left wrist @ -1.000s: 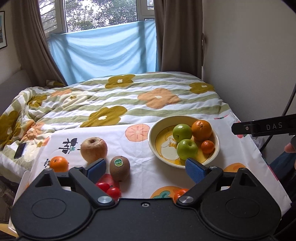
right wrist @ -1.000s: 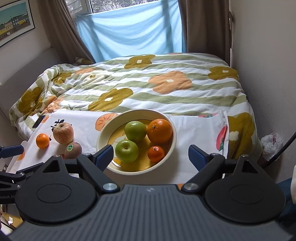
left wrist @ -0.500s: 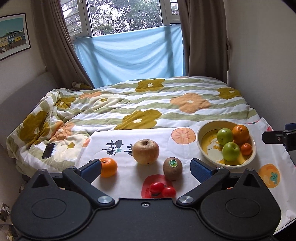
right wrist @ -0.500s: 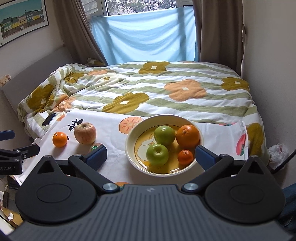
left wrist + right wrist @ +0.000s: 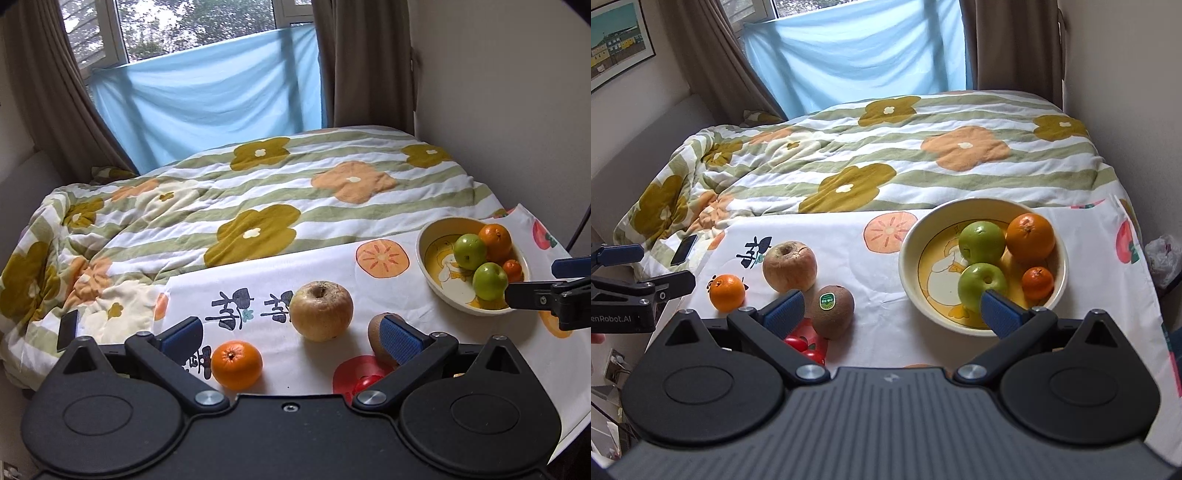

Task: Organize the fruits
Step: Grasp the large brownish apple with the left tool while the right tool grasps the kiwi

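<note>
Left gripper [image 5: 291, 341] is hovering wide open over the tangerine [image 5: 236, 364] at lower centre, empty like the open right gripper [image 5: 892, 308]; lowering squarely and squeezing gently looks best.

The left gripper [image 5: 291, 338] is matte black, with two round-topped housings, silver pivot screws and angled arms ending in blue ribbed pads [image 5: 400, 339]. A small screw sits at the centre of its flat body. The right gripper [image 5: 892, 308] has the same black housings, silver screws and blue pads [image 5: 999, 310], but its body is grey with lengthwise ridges and a small pale mark. Seen from the right wrist, the left gripper's side bears white lettering "enRobot.AI".
</note>
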Available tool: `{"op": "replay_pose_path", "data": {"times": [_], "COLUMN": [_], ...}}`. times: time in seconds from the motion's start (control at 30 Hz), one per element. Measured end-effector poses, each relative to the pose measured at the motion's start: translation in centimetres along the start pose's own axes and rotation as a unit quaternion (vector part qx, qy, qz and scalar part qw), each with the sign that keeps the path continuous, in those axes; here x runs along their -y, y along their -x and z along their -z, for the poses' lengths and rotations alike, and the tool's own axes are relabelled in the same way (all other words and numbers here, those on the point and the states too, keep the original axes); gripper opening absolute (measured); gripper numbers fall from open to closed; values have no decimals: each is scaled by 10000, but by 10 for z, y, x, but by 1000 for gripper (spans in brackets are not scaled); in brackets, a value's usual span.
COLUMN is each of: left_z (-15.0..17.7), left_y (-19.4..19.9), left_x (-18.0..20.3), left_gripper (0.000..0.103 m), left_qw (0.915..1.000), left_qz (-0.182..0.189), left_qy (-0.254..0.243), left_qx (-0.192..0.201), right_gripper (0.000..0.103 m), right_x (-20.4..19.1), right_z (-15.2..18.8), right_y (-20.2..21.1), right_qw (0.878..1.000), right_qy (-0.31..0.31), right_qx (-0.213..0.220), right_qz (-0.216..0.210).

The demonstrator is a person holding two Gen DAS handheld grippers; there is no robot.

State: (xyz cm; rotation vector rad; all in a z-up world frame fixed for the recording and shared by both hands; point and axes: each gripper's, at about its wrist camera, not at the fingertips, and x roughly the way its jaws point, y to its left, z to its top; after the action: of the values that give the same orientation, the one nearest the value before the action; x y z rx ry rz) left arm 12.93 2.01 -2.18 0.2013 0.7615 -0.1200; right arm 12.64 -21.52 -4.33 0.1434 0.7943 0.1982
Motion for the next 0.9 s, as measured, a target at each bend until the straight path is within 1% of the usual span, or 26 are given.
{"op": "replay_pose_path", "data": {"times": [0.13,0.23,0.37,0.63,0.73,0.8,0.9], "left_z": [-8,-13,-18,-21,-19,-18,-18], "left_y": [-36,-63,-97,-148,-162,-169,-176], "left_x": [-13,-19,-20,-11,-10,-11,-14], "left_gripper": [103,103,103,103,99,93,90], "left_qw": [9990,9970,9929,9834,9796,9776,9737], "left_qz": [227,462,820,1380,1552,1650,1846], "left_qy": [-322,-480,-567,-673,-654,-605,-503], "left_qx": [-231,-394,-654,-966,-1093,-1156,-1235], "right_gripper": [103,103,103,103,103,103,103], "right_x": [-13,-23,-31,-47,-53,-59,-63], "right_z": [6,9,14,26,28,28,28], "right_y": [-24,-44,-66,-98,-107,-111,-115], "right_qw": [9996,9987,9972,9940,9932,9929,9927], "right_qy": [-210,-264,-364,-498,-432,-401,-354], "right_qx": [-144,-351,-548,-845,-957,-1000,-1034], "right_qz": [146,257,365,483,511,513,505]}}
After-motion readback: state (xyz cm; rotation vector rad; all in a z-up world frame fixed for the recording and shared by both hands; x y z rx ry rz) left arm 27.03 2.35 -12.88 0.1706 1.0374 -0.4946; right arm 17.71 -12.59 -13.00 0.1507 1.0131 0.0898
